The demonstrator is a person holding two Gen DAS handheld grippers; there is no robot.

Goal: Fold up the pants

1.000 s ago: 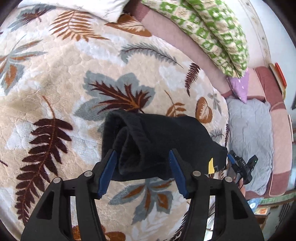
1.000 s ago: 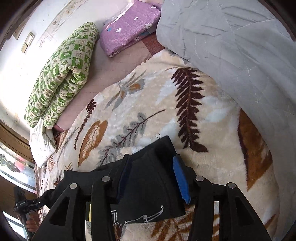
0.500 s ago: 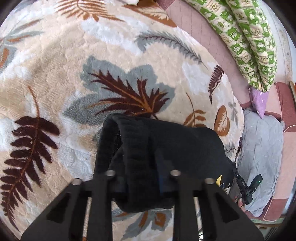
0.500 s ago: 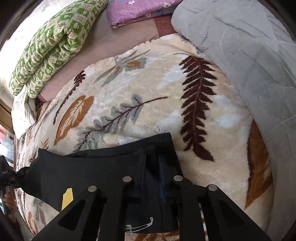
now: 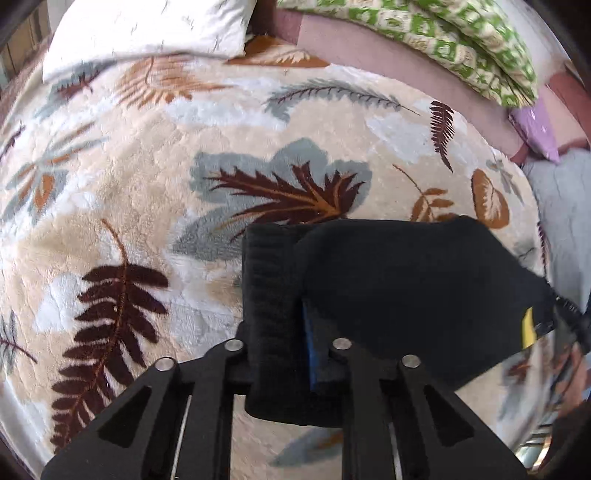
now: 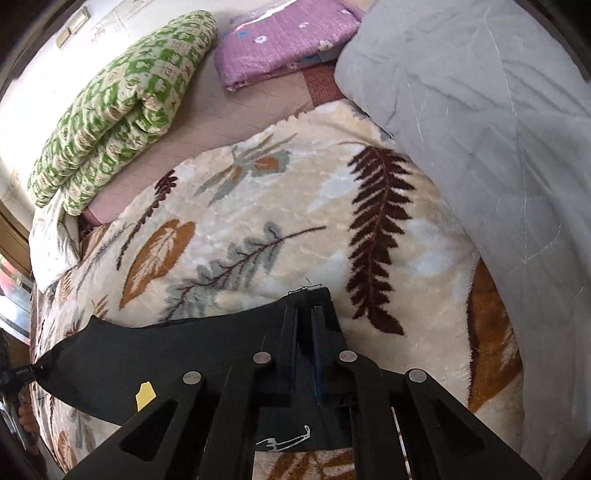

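1. The black pants (image 5: pixel 406 288) lie on the leaf-patterned blanket (image 5: pixel 147 192), low and right of centre in the left wrist view and along the bottom of the right wrist view, already bunched into a short dark bundle with a small yellow tag (image 6: pixel 145 395) showing.
2. The left gripper (image 5: pixel 291 347) has its jaws nearly together on the thick ribbed end of the pants, which fills the gap between them; a second ago they stood wide apart around that same end, so they have just been closing and now pinch it.
3. The right gripper (image 6: pixel 304 350) is clamped tight on the other corner of the pants, in the lower middle of its view, with only a thin layer of cloth between the pads; it too was open around the cloth a second ago.
4. Both ends now being held, I judge the pants ready to be lifted and folded over; the fold itself is not yet made.
5. The blanket covers a bed. A green checked quilt (image 6: pixel 118 110) lies rolled at the upper left of the right wrist view, a purple folded cloth (image 6: pixel 284 40) at top centre, a grey quilt (image 6: pixel 498 147) at the right.
6. A white pillow (image 5: pixel 147 29) sits at the upper left of the left wrist view.
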